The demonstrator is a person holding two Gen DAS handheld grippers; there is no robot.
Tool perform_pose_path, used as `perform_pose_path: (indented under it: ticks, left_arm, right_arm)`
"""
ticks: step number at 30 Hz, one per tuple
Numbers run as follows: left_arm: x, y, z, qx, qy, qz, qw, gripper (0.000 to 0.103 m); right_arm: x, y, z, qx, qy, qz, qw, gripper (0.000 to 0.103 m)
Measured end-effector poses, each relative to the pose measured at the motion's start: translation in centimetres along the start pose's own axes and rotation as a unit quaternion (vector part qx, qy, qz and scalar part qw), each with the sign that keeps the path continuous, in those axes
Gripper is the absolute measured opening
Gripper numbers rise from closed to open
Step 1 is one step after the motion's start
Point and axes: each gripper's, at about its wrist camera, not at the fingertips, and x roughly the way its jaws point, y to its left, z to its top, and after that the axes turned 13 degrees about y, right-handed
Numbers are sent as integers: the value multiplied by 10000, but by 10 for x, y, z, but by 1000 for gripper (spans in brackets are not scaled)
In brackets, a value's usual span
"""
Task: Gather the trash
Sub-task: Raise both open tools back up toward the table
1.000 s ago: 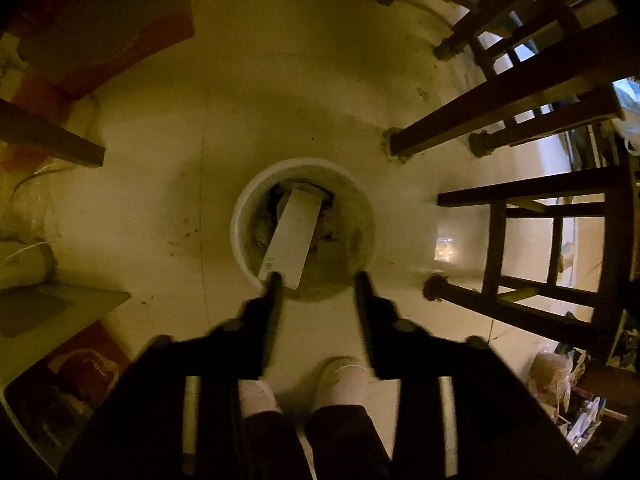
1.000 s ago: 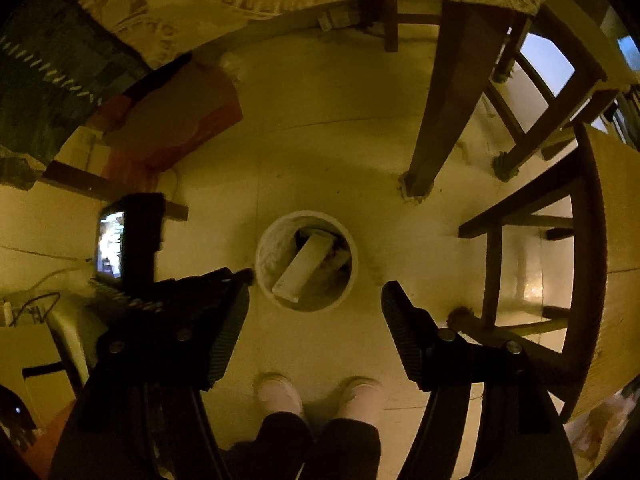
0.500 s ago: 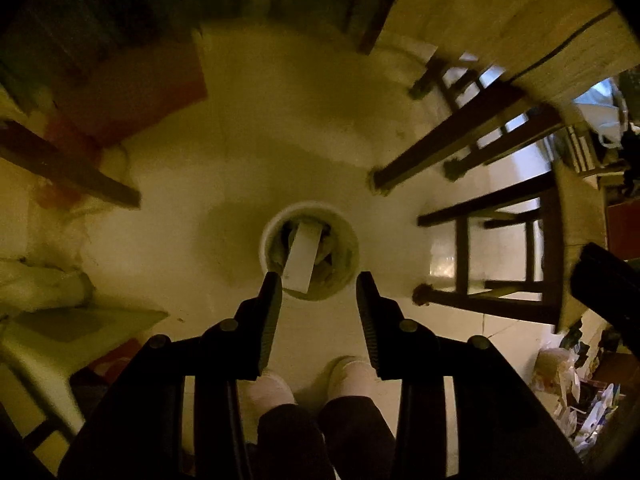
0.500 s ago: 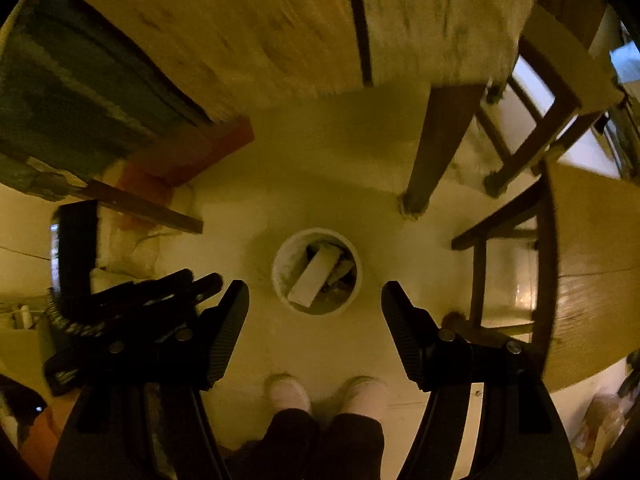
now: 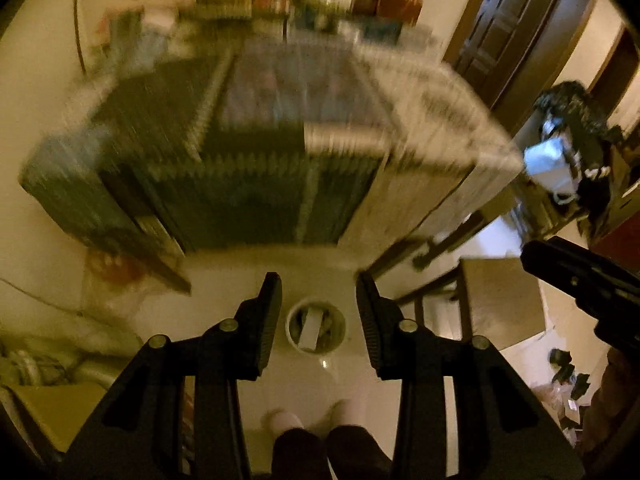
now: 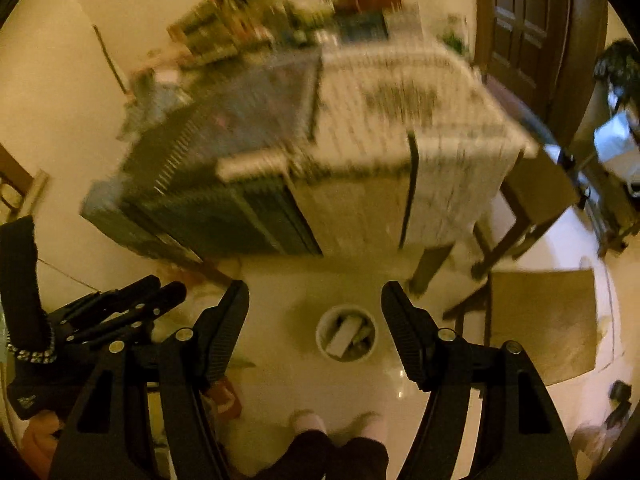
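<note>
A round white trash bin (image 5: 316, 329) stands on the pale floor far below, with a flat white box and other trash inside; it also shows in the right wrist view (image 6: 346, 332). My left gripper (image 5: 319, 312) is open and empty, high above the bin. My right gripper (image 6: 314, 320) is open wider and empty, also high above it. The left gripper shows at the left edge of the right wrist view (image 6: 120, 312). The right gripper shows at the right edge of the left wrist view (image 5: 580, 280).
A table with a patterned cloth (image 6: 320, 152) stands beyond the bin, blurred, with a cluttered far end. A wooden chair (image 6: 540, 320) stands to the right of the bin. A dark door (image 6: 524, 28) is at back right. The person's feet (image 6: 340, 424) are below.
Both grippers have risen well away from the bin and tilted up. The bin looks smaller, and the tabletop and far wall have come into view.
</note>
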Motion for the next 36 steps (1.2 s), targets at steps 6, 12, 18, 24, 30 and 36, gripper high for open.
perform_pose_path:
  ticks: [6, 12, 18, 24, 30, 36]
  left_arm:
    - [-106, -3, 9, 194, -885, -88, 9958, 37]
    - [-195, 1, 6, 376, -1732, -225, 9839, 38]
    - [-246, 1, -1, 566, -2401, -220, 9688, 51]
    - [-265, 4, 2, 652, -2636, -274, 9620, 80]
    - [-260, 3, 22, 597, -2747, -227, 9594, 94]
    - [-242, -10, 63, 554, -2754, -46, 9597, 94]
  right_arm:
    - [-78, 30, 6, -50, -738, -102, 9972, 65]
    - [-145, 63, 8, -128, -1435, -184, 9894, 65]
    - [-185, 85, 2, -211, -2092, -429, 9767, 68]
    - [-206, 89, 6, -178, -2553, -654, 9645, 91]
    - [-198, 78, 27, -104, -2688, -730, 9604, 95]
    - [-183, 59, 65, -161, -2688, -768, 9600, 95]
